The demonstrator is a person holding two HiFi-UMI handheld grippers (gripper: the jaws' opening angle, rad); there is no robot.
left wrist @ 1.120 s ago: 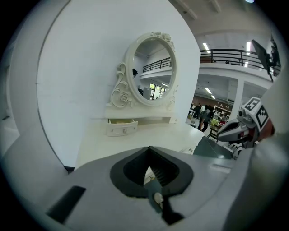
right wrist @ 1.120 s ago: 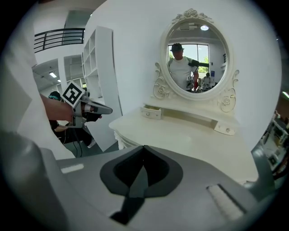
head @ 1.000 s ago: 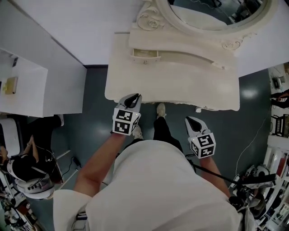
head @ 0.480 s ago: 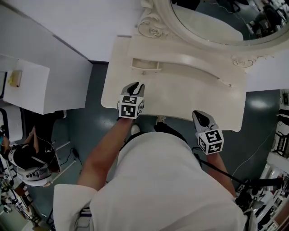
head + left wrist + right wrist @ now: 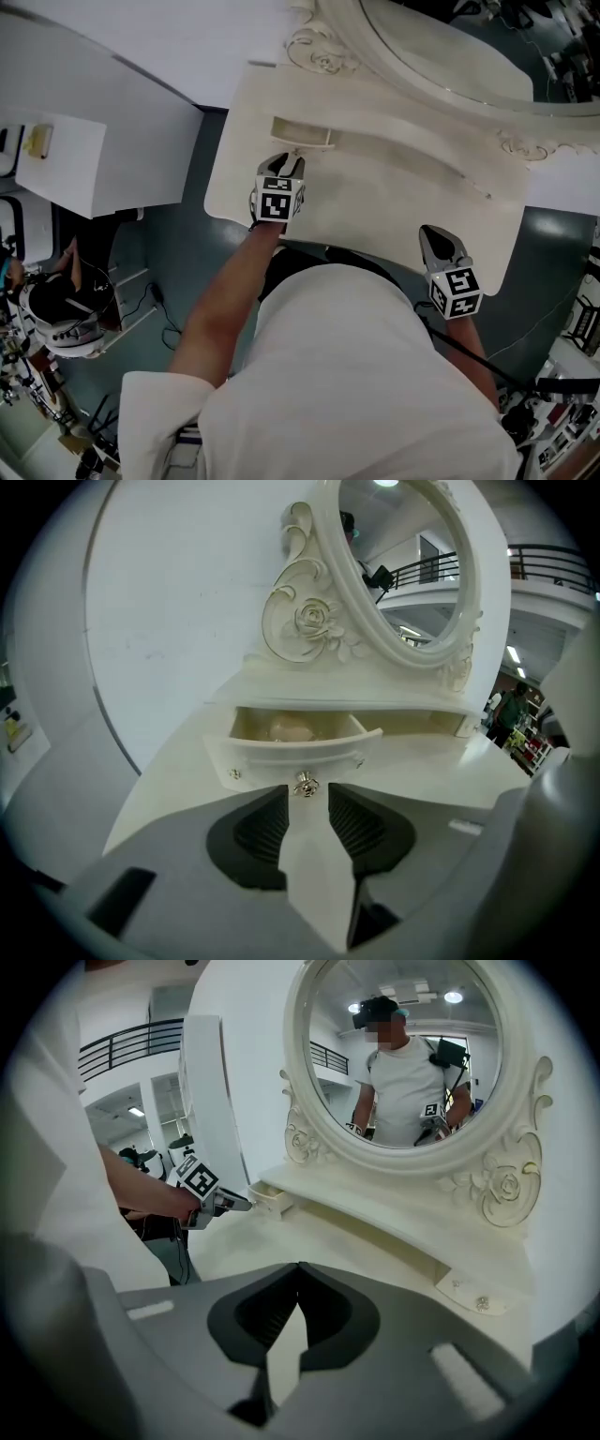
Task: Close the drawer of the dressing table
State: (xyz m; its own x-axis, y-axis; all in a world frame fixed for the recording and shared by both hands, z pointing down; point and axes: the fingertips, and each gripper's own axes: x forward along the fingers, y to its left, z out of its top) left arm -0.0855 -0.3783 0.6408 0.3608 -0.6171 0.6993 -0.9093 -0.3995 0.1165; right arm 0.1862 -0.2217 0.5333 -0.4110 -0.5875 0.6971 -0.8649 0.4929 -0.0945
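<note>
Drawer (image 5: 291,747) open, knob (image 5: 305,785) at mouth of opening left tongs (image 5: 307,797), unclamped; right tongs (image 5: 298,1271) together.

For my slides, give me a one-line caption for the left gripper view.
Left gripper, jaws opening, nothing gripped, points at the knob of the open drawer on the dressing table.

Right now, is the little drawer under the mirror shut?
No: the drawer stands pulled out, with its inside open to view.
</note>
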